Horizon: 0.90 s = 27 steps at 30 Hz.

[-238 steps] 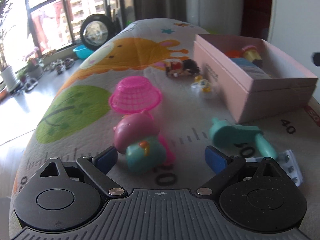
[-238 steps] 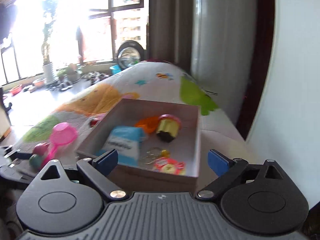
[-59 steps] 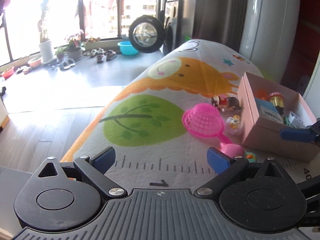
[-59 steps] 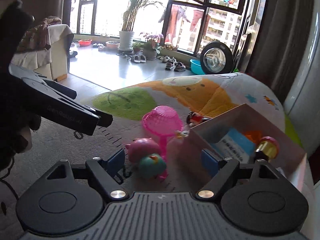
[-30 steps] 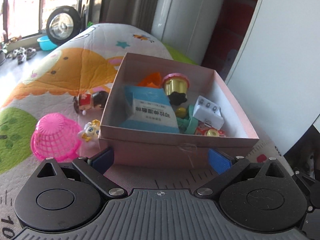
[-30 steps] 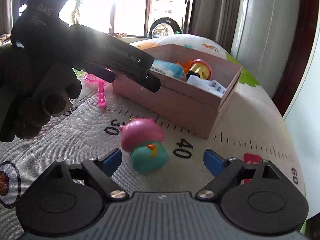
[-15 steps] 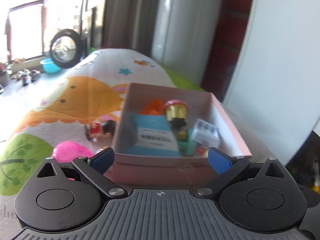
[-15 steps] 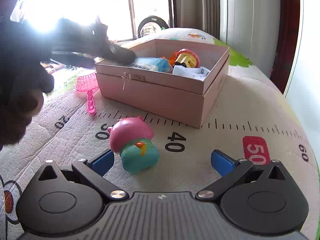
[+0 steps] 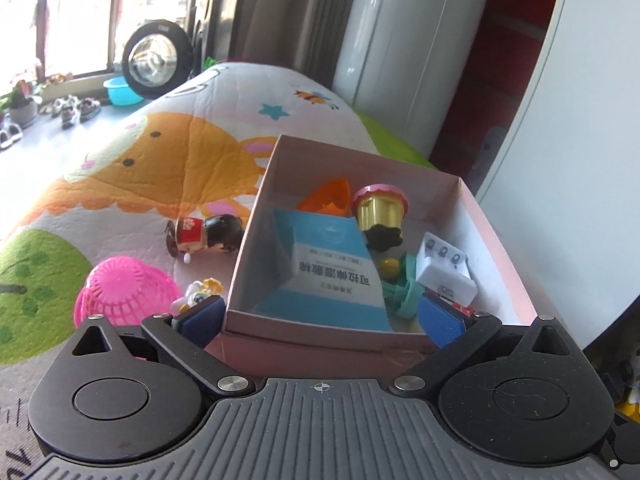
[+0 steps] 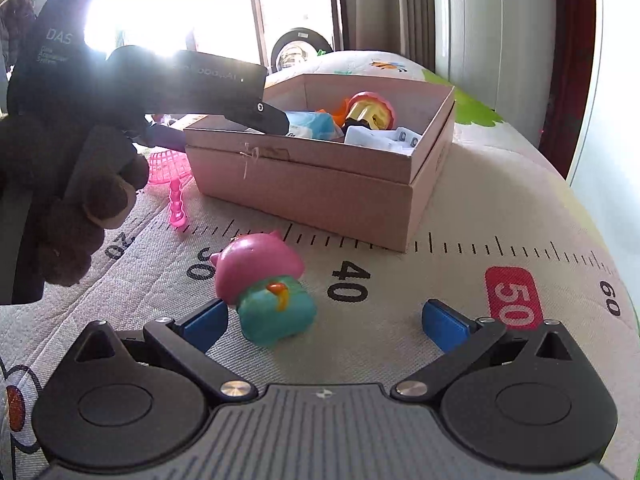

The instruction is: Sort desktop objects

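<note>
A pink cardboard box [image 9: 508, 272] [image 10: 320, 184] stands on the patterned mat and holds a blue packet [image 9: 332, 264], a gold and pink toy [image 9: 380, 208], a white block [image 9: 444, 268] and a teal toy. My left gripper [image 9: 320, 316] is open and empty over the box's near wall. It also shows in the right wrist view [image 10: 240, 96]. My right gripper [image 10: 324, 320] is open, low over the mat, with the pink and teal pig toy [image 10: 264, 284] lying between its fingers [image 10: 204, 324], nearer the left one.
A pink toy strainer [image 9: 124, 292] [image 10: 172, 176], a small doll in red [image 9: 204, 236] and a tiny white and yellow figure [image 9: 200, 292] lie on the mat left of the box. A white wall [image 9: 580, 120] rises close on the right.
My left gripper has moved closer over the box's near edge. My right gripper has come lower and nearer the pig toy, which now lies between its fingers.
</note>
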{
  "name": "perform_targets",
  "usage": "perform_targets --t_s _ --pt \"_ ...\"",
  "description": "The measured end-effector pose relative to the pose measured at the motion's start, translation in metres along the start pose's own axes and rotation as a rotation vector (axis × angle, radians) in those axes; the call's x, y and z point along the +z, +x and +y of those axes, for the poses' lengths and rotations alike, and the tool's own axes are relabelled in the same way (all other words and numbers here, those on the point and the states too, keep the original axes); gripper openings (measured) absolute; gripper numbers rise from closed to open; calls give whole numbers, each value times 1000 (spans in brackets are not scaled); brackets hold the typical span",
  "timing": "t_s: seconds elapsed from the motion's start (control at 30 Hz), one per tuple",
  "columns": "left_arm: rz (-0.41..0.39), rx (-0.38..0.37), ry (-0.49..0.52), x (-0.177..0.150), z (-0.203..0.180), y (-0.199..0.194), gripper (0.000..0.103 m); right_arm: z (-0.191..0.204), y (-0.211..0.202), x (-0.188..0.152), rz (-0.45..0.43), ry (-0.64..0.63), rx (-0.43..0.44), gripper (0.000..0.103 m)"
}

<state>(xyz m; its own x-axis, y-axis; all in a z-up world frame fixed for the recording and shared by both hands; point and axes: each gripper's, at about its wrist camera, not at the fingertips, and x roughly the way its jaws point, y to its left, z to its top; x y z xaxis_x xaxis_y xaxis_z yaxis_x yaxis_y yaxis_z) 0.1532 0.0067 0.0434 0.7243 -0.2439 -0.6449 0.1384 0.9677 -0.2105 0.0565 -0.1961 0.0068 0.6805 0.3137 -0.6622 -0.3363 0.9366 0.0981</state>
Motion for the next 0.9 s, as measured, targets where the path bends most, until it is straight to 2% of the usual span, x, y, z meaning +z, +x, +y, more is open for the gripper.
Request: perform_targets --t_s 0.23,0.27,0.3,0.4,0.43,0.5,0.53,0.63,0.67,0.9 --pt "-15 -55 39 -1 2 -13 103 2 1 1 3 -3 -4 103" --pt "-39 -27 34 0 4 -17 103 2 1 1 3 -4 -4 103" --pt "-75 31 18 3 9 -21 103 2 1 1 3 -4 -5 103" --pt "-132 259 -34 13 30 -23 103 3 2 1 3 -4 -5 103" --pt "-116 336 -41 16 37 -18 103 3 2 1 2 -3 -4 103" --pt "-45 403 -40 19 50 -3 103 2 2 1 1 1 -1 103" --pt "1 405 -46 18 56 6 103 2 2 1 0 3 0 103" --pt "38 347 -138 17 74 15 103 3 2 2 1 1 -2 103" --pt "49 353 -156 19 78 17 103 3 3 2 2 -1 -4 103" --pt "24 370 -195 18 85 19 103 8 4 0 9 -19 -22 103"
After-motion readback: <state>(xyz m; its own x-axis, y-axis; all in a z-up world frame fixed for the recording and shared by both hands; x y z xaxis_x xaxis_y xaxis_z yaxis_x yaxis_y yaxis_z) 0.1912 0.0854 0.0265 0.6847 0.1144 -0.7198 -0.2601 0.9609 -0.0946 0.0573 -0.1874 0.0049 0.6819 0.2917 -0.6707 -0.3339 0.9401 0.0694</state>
